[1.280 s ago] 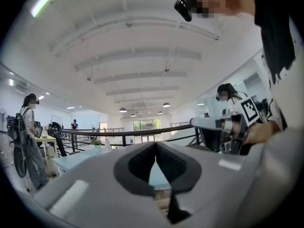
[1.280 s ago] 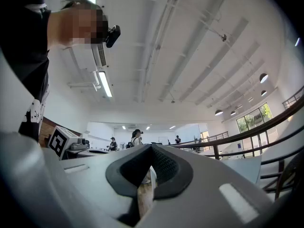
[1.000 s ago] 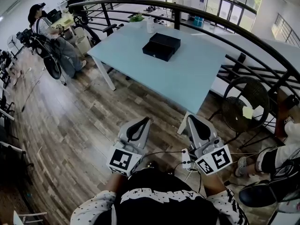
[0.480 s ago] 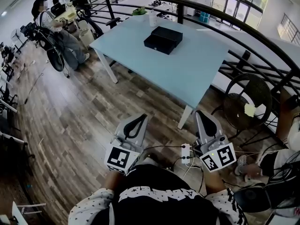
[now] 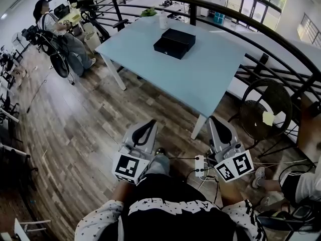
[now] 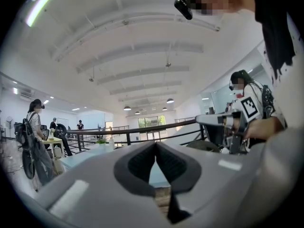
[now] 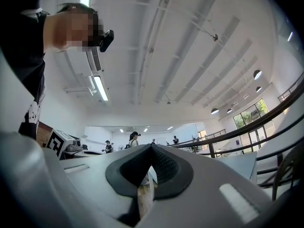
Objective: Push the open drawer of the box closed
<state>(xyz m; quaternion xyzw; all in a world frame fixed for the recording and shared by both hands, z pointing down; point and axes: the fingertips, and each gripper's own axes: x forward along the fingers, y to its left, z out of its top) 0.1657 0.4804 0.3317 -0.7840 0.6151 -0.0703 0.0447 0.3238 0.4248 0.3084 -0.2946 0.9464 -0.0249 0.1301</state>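
Compared with one second ago, the black box and the light blue table sit slightly higher in the frame. The box rests on the table at upper centre, well apart from both tools. Its drawer position is too small to judge. The left hand-held gripper and the right hand-held gripper sit at lower centre. Each has its jaws pressed together on nothing.

A pale blue table stands by a curved railing, a perhaps-wicker chair beside.
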